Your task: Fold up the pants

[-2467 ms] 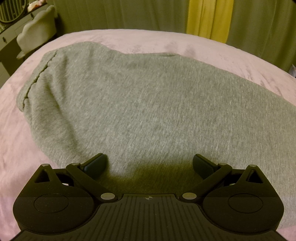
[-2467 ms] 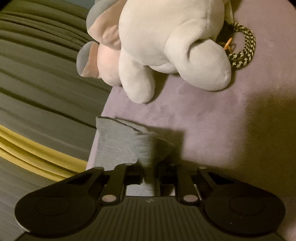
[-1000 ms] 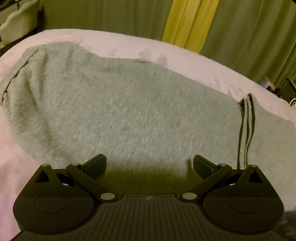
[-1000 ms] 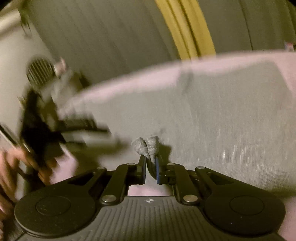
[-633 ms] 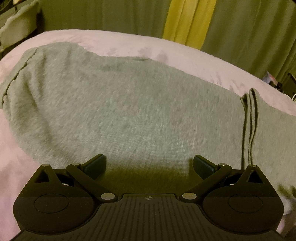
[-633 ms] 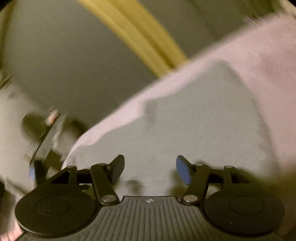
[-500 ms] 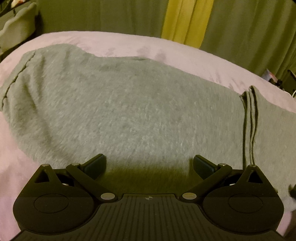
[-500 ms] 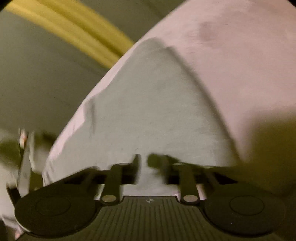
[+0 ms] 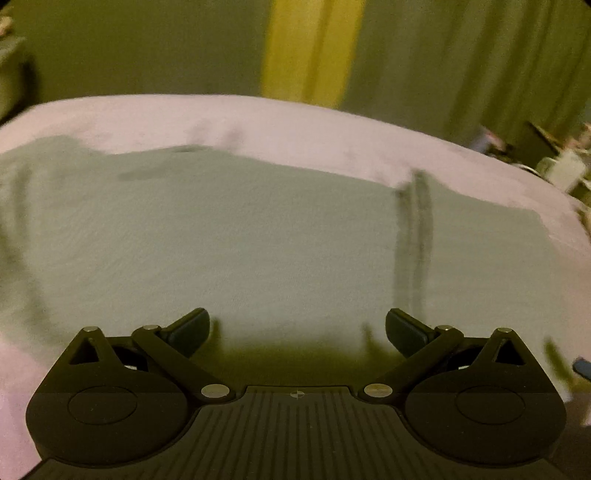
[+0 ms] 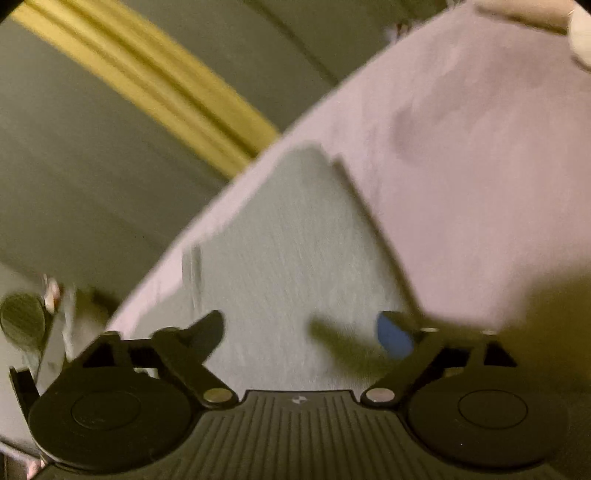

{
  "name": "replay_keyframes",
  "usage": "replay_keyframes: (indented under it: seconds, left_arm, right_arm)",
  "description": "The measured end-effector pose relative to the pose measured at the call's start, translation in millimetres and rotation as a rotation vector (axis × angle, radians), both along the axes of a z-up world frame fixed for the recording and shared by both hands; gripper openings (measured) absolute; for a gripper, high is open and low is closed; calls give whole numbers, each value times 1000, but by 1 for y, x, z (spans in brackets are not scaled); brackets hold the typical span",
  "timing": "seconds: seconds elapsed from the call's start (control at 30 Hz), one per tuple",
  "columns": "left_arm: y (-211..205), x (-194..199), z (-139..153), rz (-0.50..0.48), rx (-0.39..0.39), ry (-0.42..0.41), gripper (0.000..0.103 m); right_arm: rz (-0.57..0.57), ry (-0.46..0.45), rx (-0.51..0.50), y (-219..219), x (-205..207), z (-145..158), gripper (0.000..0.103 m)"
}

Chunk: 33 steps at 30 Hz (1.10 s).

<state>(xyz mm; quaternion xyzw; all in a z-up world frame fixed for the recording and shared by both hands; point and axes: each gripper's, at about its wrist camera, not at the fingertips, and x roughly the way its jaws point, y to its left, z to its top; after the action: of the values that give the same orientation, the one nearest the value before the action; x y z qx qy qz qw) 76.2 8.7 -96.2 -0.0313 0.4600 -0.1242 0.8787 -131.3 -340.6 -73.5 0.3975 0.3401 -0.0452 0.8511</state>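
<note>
The grey pants (image 9: 229, 236) lie flat on the pale purple bed cover (image 9: 295, 122), with the leg end folded back over them; its cuffs (image 9: 413, 236) form a dark double line at the right. My left gripper (image 9: 297, 328) is open and empty just above the near edge of the pants. In the right wrist view the folded part of the pants (image 10: 295, 266) lies ahead, blurred. My right gripper (image 10: 301, 332) is open and empty over it.
Grey-green curtains with a yellow strip (image 9: 310, 48) hang behind the bed. Cluttered items (image 9: 554, 162) sit past the bed's right end. A plush toy's edge (image 10: 580, 33) shows at the upper right. Furniture with a round fan (image 10: 22, 321) stands off the bed's left.
My right gripper carried the leg end over the pants, let it go and opened, then swung away. My left gripper stayed open and shifted its view to the right.
</note>
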Motion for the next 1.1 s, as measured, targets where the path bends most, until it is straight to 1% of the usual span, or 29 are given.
replay_keyframes:
  seconds: [0.07, 0.1, 0.2, 0.23, 0.3, 0.33, 0.4, 0.47, 0.5, 0.53, 0.57, 0.63, 0.77, 0.83, 0.87, 0.97, 1.03, 1.1]
  left_arm:
    - [-21, 10, -4, -47, -19, 18, 103]
    - [-32, 16, -8, -63, -13, 25, 103]
    - [-67, 34, -17, -107, 54, 34, 103]
    - [-76, 38, -20, -125, 71, 29, 103]
    - [-89, 47, -25, -153, 97, 31, 103]
    - [-93, 52, -27, -155, 106, 34, 103]
    - [-98, 61, -28, -154, 90, 35, 103]
    - [-97, 67, -28, -143, 60, 38, 100]
    - [-97, 70, -26, -141, 42, 36, 92]
    - [-97, 70, -24, -149, 25, 36, 81]
    - [-97, 71, -21, -165, 5, 41, 75]
    - [-101, 74, -19, -210, -37, 52, 41]
    - [-100, 76, -23, -226, -73, 57, 41]
    - [-96, 79, -27, -219, -100, 73, 46]
    - [-96, 80, -28, -215, -106, 76, 47]
    - [-101, 83, -31, -228, -109, 91, 58]
    - [-108, 86, -31, -236, -109, 106, 70]
    - [-114, 88, -31, -239, -100, 120, 73]
  right_arm:
    - [-76, -5, -59, -6, -5, 1, 96]
    - [-116, 5, -74, -12, -8, 0, 96]
    - [-214, 32, -23, -27, -16, -5, 96]
    - [-232, 32, -30, -29, -18, -6, 96]
    - [-230, 47, -46, -27, -17, -6, 96]
    - [-215, 55, -38, -25, -15, -8, 97]
    - [-182, 66, -44, -20, -10, -12, 97]
    - [-143, 68, -68, -12, -3, -12, 97]
    - [-131, 65, -79, -9, -2, -12, 97]
    - [-117, 62, -87, -7, 0, -12, 97]
    - [-111, 60, -91, -6, 2, -13, 97]
    - [-110, 59, -94, -4, 1, -11, 97]
    - [-114, 54, -84, -6, 3, -13, 97]
    - [-109, 54, -87, -5, 2, -11, 97]
    - [-105, 56, -88, -4, 3, -12, 97]
    - [-100, 62, -86, -4, 8, -15, 97]
    - [-99, 70, -80, -4, 8, -16, 97]
    - [-101, 75, -76, -5, 9, -18, 97]
